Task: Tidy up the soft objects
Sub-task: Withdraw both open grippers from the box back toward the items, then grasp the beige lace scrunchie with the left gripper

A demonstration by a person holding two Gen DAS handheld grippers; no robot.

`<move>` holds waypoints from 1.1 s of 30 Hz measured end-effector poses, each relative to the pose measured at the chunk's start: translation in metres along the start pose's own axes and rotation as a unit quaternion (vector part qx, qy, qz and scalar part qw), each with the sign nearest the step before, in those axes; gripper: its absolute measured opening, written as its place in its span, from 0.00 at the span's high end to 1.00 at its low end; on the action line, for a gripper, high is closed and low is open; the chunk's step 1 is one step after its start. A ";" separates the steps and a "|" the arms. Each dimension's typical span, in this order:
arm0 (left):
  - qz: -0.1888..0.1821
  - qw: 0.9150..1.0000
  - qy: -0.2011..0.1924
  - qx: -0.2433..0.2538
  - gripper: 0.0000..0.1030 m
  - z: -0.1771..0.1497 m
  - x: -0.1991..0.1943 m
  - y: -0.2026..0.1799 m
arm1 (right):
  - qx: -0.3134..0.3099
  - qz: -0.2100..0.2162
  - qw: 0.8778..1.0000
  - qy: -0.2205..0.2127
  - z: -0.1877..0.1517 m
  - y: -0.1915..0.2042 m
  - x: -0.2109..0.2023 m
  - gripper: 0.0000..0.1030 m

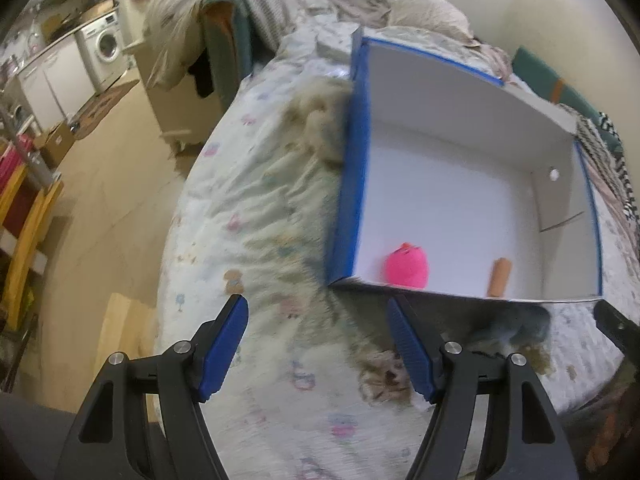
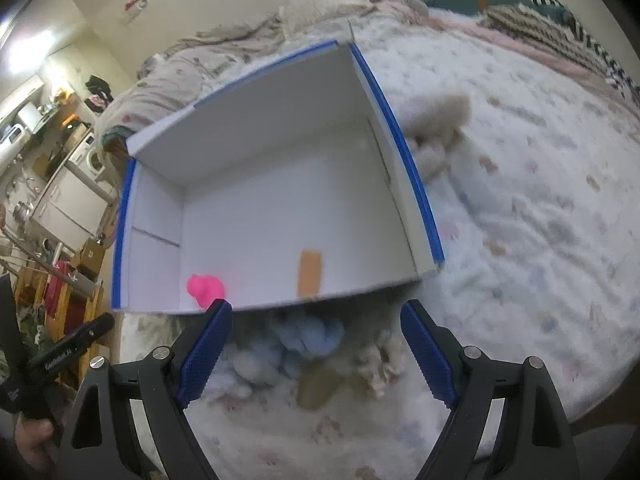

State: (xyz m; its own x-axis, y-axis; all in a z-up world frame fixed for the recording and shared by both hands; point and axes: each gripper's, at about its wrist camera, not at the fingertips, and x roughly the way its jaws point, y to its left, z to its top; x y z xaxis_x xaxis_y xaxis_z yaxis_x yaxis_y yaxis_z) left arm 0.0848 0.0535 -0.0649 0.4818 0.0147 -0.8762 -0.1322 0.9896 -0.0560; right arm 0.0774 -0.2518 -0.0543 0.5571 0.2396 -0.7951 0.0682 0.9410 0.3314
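Note:
A white box with blue edges [image 1: 352, 184] [image 2: 416, 184] lies open on the bed. A pink soft toy [image 1: 407, 271] [image 2: 206, 289] sits inside at its near wall. A beige fluffy toy [image 1: 320, 120] [image 2: 436, 128] lies against the box's outer side. A light blue soft toy [image 2: 296, 344] [image 1: 516, 326] and a beige one [image 2: 376, 364] [image 1: 386, 378] lie on the bed just in front of the box. My left gripper [image 1: 318, 322] is open and empty above the bed. My right gripper [image 2: 316, 326] is open and empty, just above the blue toy.
A brown tape strip [image 1: 499, 278] [image 2: 309, 274] marks the box floor. The bedspread [image 1: 256, 208] is patterned, with heaped blankets [image 1: 248, 4] at the far end. The floor [image 1: 112, 200], a washing machine [image 1: 105, 42] and a yellow rack [image 1: 24, 232] lie to the left.

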 end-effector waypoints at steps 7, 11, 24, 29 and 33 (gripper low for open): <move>-0.035 0.995 0.097 -0.006 0.33 -0.013 0.043 -0.005 | 0.019 0.000 1.000 0.024 -0.006 -0.008 0.008 0.11; -0.047 0.990 0.129 -0.018 0.36 -0.018 0.060 -0.011 | 0.017 -0.002 0.999 0.037 -0.008 -0.004 0.016 0.11; -0.092 0.980 0.175 -0.016 0.91 -0.021 0.089 -0.037 | 0.017 -0.006 0.998 0.057 -0.009 -0.003 0.027 0.11; -0.102 0.986 0.128 -0.017 0.91 -0.016 0.051 -0.031 | 0.020 -0.007 0.998 0.060 -0.010 -0.005 0.030 0.11; -0.093 0.994 0.065 0.005 0.91 -0.011 0.010 -0.027 | 0.027 0.000 0.998 0.065 -0.010 -0.006 0.031 0.11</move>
State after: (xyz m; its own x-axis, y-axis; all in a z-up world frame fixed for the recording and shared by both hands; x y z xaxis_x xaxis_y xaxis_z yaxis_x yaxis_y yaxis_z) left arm 0.0835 0.0255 -0.0771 0.3815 -0.1870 -0.9052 -0.0420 0.9748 -0.2190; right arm 0.0859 -0.2480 -0.0865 0.4447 0.2713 -0.8536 0.1143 0.9281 0.3545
